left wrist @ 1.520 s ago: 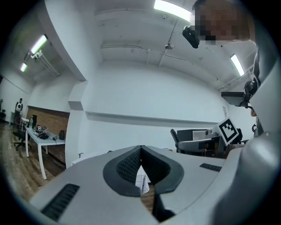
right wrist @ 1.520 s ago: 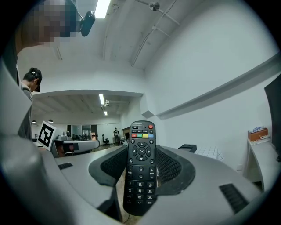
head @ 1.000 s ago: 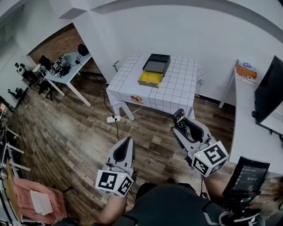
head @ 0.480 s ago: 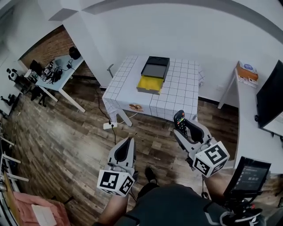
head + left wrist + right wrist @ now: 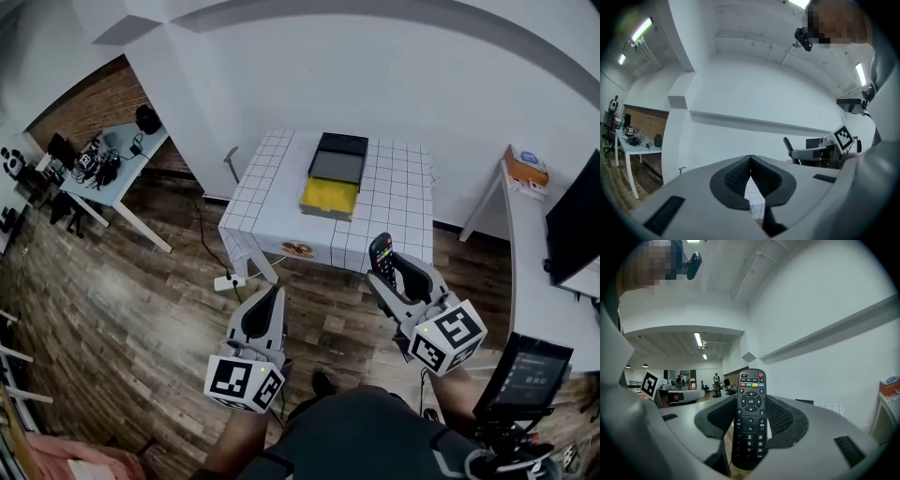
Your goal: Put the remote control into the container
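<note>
Probably light and hard, made of stiff plastic, so no bending or squashing to fear with the remote control (image 5: 750, 420). Likely a bit slippery along the smooth sides, so best held by the two long edges around the lower half, just as gripped now. Clamped upright in the right tongs (image 5: 395, 274), squeezed from both sides, with the top end sticking up above them. Long, thin and black, with a red button at the top corner, a row of small coloured buttons under it, a round ring of arrow keys with OK in the middle, and rows of number keys lower down. Held up in the air over the wooden floor (image 5: 141, 281), on the near side, well apart from the bench (image 5: 394, 202). Farther off, on that bench, a container (image 5: 330, 195) with an open yellow part at its near end and a black part behind it. Closed together with nothing inside, the left tongs (image 5: 266, 317), low on the left over the floor. Not yet done, by the look of it: carrying over to the bench and laying down flat in the yellow part, with a soft let-go to spare the buttons.
</note>
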A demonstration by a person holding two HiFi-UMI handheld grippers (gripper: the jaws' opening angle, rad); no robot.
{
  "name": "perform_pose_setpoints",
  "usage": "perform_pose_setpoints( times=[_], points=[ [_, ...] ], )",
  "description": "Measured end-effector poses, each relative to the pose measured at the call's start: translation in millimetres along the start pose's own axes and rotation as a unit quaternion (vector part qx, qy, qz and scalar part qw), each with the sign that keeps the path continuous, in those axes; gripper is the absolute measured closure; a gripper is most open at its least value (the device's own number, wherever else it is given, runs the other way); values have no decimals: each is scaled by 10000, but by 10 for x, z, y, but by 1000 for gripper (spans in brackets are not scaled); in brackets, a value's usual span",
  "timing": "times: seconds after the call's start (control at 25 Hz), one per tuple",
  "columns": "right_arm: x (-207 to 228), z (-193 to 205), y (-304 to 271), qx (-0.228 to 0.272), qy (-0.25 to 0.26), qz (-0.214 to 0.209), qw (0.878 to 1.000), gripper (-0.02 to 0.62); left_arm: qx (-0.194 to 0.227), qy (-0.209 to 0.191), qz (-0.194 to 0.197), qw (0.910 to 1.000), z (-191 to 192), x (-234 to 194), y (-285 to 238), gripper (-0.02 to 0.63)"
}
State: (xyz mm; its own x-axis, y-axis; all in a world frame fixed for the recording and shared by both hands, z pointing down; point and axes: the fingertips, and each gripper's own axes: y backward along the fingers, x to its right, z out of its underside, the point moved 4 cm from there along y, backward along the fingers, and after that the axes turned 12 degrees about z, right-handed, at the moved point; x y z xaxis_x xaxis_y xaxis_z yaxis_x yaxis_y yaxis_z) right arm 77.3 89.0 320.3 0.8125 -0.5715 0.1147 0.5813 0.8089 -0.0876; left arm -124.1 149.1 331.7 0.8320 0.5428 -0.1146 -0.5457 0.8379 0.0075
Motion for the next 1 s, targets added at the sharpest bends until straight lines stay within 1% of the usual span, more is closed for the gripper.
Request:
perform_pose_setpoints(
  times=[0.28, 0.44, 0.64, 0.8, 1.0],
  points=[
    [-111, 29, -593, -78, -10, 220, 9997, 387, -57, 54, 254, 9996, -2, -609, -172, 597],
    [-79, 22, -835, -188, 61, 264, 9995, 387, -42, 126, 330, 9994, -14, -821, -318, 597],
    [126, -16, -1237, -150, 62, 239, 9996, 387, -101, 142, 313, 9994, -1, -1110, -677, 597],
    [362, -65, -1602, -86, 9, 158, 9998, 387, -83, 83, 220, 9997, -98, -1301, -992, 597],
    [708, -227, -2035, 22, 104, 20, 9999, 387, -20, -54, 146, 9999, -251, -1521, -1462, 597]
  ],
)
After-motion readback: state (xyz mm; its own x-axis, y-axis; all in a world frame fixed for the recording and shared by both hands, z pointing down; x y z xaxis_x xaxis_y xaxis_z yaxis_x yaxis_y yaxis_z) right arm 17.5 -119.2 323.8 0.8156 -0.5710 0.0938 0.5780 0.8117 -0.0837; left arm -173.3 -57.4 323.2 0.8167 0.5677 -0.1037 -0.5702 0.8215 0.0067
